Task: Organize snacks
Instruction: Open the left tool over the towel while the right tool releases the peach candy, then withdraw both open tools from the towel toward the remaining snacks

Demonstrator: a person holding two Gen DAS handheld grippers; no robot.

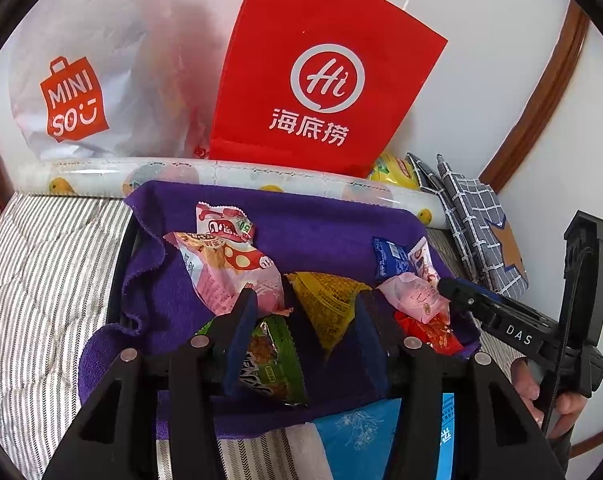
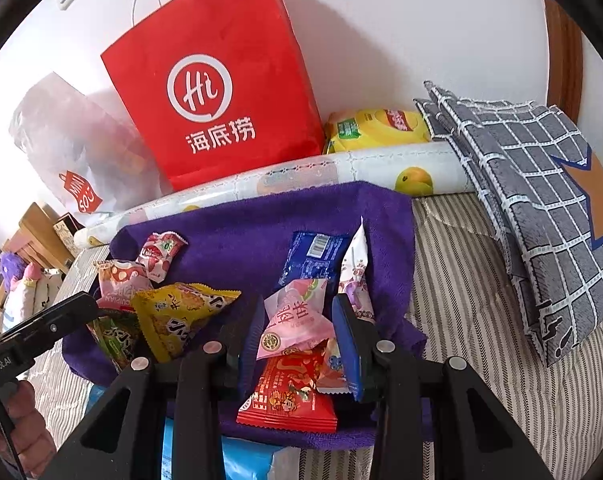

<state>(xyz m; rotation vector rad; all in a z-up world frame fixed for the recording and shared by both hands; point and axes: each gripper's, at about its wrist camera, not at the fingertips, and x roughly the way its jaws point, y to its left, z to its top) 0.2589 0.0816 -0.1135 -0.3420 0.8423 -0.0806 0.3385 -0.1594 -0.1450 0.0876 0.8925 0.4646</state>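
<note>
Left tongs [image 1: 301,308] spread over yellow packet [image 1: 327,304]; right tongs [image 2: 299,320] pinching pink packet [image 2: 297,316] mid-towel [image 2: 261,216].

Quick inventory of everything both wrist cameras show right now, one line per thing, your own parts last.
Snack packets: eight or so, pink, red, yellow, green, blue, white and others, on the towel.
Towel: one, purple, spread over a dark tray.
Paper bag: one, red, upright against the wall.
Plastic bag: one, white, beside the red bag.
Patterned roll: one, white with fruit print, behind the towel.
Yellow packet: one, behind the roll.
Checked cloth: one, grey, on the striped cover.
Left hand-held gripper: black, jaws apart over the green packet.
Right hand-held gripper: black, blue pads flanking the pink packet; contact unclear.
</note>
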